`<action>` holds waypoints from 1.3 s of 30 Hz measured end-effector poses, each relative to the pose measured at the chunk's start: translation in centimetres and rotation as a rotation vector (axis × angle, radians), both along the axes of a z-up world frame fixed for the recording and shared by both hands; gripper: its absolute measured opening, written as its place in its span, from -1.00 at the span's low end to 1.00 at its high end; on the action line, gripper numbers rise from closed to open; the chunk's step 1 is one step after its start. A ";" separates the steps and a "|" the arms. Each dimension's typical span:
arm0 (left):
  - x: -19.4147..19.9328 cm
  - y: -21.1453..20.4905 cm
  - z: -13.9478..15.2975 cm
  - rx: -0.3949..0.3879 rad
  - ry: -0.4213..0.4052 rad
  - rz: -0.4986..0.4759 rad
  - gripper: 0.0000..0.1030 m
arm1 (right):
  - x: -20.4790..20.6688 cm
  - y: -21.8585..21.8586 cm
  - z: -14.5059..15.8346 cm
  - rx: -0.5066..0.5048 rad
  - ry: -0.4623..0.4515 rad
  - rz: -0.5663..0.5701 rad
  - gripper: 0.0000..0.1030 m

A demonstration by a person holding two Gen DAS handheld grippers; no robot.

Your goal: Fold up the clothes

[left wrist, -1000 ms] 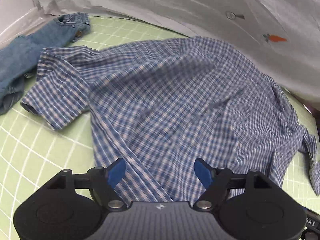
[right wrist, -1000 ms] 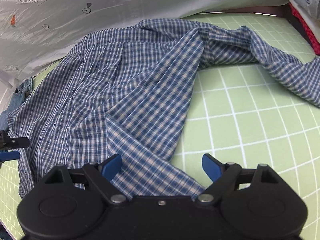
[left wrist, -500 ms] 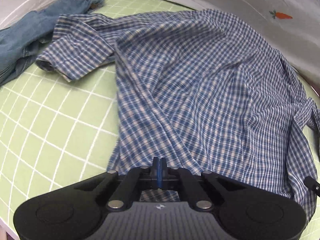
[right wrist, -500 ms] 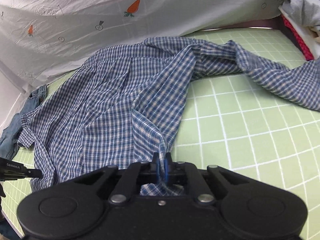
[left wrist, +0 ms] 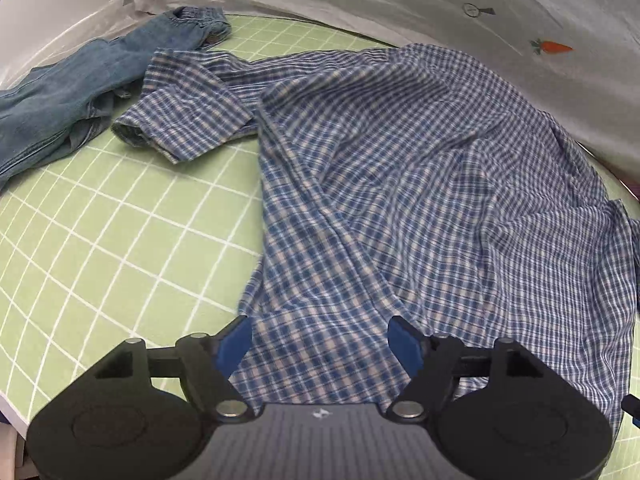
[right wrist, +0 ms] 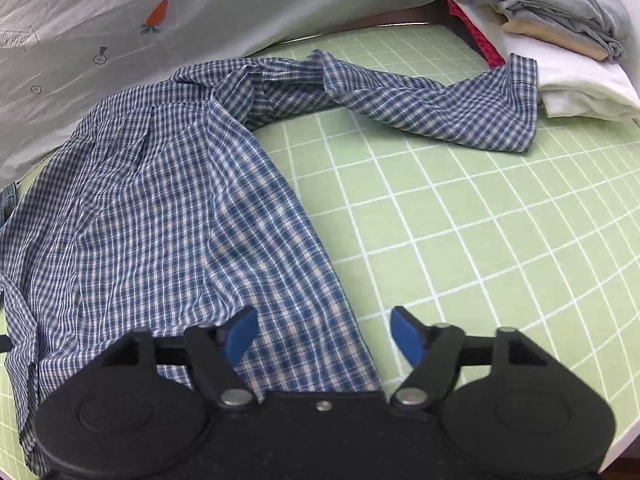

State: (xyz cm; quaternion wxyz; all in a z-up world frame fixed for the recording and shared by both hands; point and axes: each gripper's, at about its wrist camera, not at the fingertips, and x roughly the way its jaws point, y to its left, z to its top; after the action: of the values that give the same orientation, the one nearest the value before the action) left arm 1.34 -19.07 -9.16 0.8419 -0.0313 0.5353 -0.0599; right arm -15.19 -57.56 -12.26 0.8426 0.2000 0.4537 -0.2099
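1 blue-checked shirt (left wrist: pixel 420 184), w/ 2 sleeves: 1 far left by the jeans, 1 far right by the stack. 1 pr of jeans (left wrist: pixel 68 92) far left; 1 stack of folded clothes (right wrist: pixel 560 40) far right, approx. 4 items. 2 grippers: left gripper (left wrist: pixel 320 340), right gripper (right wrist: pixel 322 334).

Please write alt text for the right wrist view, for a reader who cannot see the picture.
An open right gripper hovers over the near hem of a blue checked shirt spread on a green grid mat. One sleeve stretches toward a stack of folded clothes at the far right; a white printed sheet hangs behind.
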 end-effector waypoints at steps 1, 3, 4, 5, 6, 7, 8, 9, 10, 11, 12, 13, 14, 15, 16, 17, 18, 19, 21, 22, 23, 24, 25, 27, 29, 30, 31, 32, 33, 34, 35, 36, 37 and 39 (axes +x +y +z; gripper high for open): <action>0.2 -0.7 0.1 0.004 0.004 -0.025 0.53 | 0.3 0.1 -0.1 -0.001 0.001 0.016 0.79; 0.3 -2.1 -0.1 0.009 0.013 -0.077 0.54 | 0.8 0.1 -0.5 0.005 0.006 0.036 0.79; 0.4 -2.8 -0.2 0.012 0.019 -0.103 0.54 | 1.0 0.2 -0.6 0.010 0.007 0.041 0.79; 0.4 -3.3 -0.4 0.013 0.028 -0.122 0.54 | 1.3 0.1 -0.7 0.016 0.009 0.044 0.79; 0.3 -3.8 -0.6 0.014 0.038 -0.139 0.54 | 1.5 0.1 -0.8 0.022 0.012 0.047 0.79; 0.3 -4.2 -0.9 0.016 0.048 -0.156 0.54 | 1.7 0.0 -1.0 0.027 0.014 0.048 0.79; 0.2 -4.7 -1.1 0.017 0.059 -0.173 0.54 | 1.9 -0.2 -1.1 0.032 0.015 0.048 0.79; 0.0 -4.9 -1.3 0.019 0.061 -0.184 0.53 | 2.1 -0.3 -1.2 0.038 0.016 0.048 0.79; -0.1 -5.0 -1.5 0.022 0.062 -0.194 0.50 | 2.3 -0.5 -1.3 0.043 0.017 0.048 0.79; -0.3 -4.9 -1.6 0.023 0.062 -0.187 0.34 | 2.4 -0.5 -1.3 0.048 0.017 0.050 0.79; -0.2 -4.4 -1.6 0.006 0.069 -0.164 0.17 | 2.5 -0.6 -1.4 0.052 0.016 0.051 0.79; -0.1 -3.8 -1.7 -0.014 0.077 -0.139 -0.21 | 2.7 -0.6 -1.4 0.056 0.016 0.052 0.79; 0.0 -3.3 -1.7 -0.035 0.086 -0.114 -0.74 | 2.8 -0.6 -1.4 0.056 0.018 0.056 0.79; 0.1 -2.4 -1.5 -0.050 0.089 -0.078 -0.83 | 2.8 -0.5 -1.4 0.055 0.020 0.059 0.79; 0.0 -1.5 -1.2 -0.056 0.076 -0.040 -0.83 | 2.8 -0.4 -1.4 0.054 0.023 0.062 0.79; 0.0 -0.6 -0.8 -0.060 0.060 -0.001 -0.83 | 2.8 -0.2 -1.4 0.054 0.026 0.065 0.79; -0.1 0.7 -0.3 -0.056 0.040 0.041 -0.83 | 2.8 -0.1 -1.4 0.054 0.030 0.068 0.79; -0.2 2.0 0.2 -0.050 0.019 0.084 -0.83 | 2.7 0.1 -1.4 0.055 0.032 0.069 0.79; -0.4 4.8 1.0 -0.041 -0.012 0.180 -0.83 | 2.6 0.4 -1.4 0.057 0.037 0.071 0.79; -0.4 6.4 1.3 -0.038 -0.019 0.235 -0.83 | 2.6 0.5 -1.5 0.056 0.039 0.071 0.79; -0.4 7.9 1.6 -0.035 -0.027 0.290 -0.83 | 2.5 0.6 -1.5 0.056 0.041 0.071 0.79; -0.6 9.2 1.4 -0.036 -0.026 0.333 -0.83 | 2.5 0.8 -1.6 0.055 0.043 0.070 0.79; -1.0 10.7 1.2 -0.040 -0.020 0.376 -0.83 | 2.4 0.9 -1.6 0.055 0.044 0.070 0.79; -1.6 12.8 1.0 -0.057 -0.015 0.428 -0.83 | 1.9 1.1 -1.4 0.051 0.030 0.075 0.68; -2.4 14.0 0.8 -0.069 -0.014 0.452 -0.83 | 1.3 1.3 -1.2 0.047 0.017 0.080 0.32; -2.7 14.4 0.8 -0.073 -0.013 0.457 -0.83 | 1.1 1.4 -1.1 0.045 0.010 0.083 -0.16; -3.0 14.7 0.7 -0.081 -0.012 0.459 -0.83 | 0.8 1.5 -0.9 0.044 0.004 0.085 -0.54; -3.3 14.9 0.6 -0.089 -0.011 0.459 -0.83 | 0.5 1.6 -0.8 0.042 -0.003 0.088 -0.67; -3.7 15.1 0.6 -0.098 -0.011 0.458 -0.83 | 0.3 1.7 -0.7 0.040 -0.010 0.090 -0.95; -3.9 15.2 0.5 -0.103 -0.010 0.452 -0.83 | 0.0 1.9 -0.6 0.038 -0.017 0.093 -0.97; -4.1 15.2 0.5 -0.101 -0.009 0.442 -0.84 | -0.2 2.0 -0.5 0.036 -0.023 0.095 -0.98; -4.4 15.2 0.5 -0.094 -0.010 0.431 -0.84 | -0.6 2.0 -0.4 0.033 -0.029 0.096 -0.99; -4.7 15.3 0.6 -0.085 -0.011 0.423 -0.84 | -1.2 1.9 0.0 0.020 -0.024 0.085 -0.99; -5.4 15.5 0.7 -0.075 -0.009 0.418 -0.84 | -2.5 1.6 0.7 -0.004 -0.014 0.063 -0.99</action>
State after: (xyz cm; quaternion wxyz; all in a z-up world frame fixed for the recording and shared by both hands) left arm -4.08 -3.57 -8.47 0.8366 -0.1727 0.5110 0.0961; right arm -17.73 -55.92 -11.58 0.8524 0.1852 0.4535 -0.1828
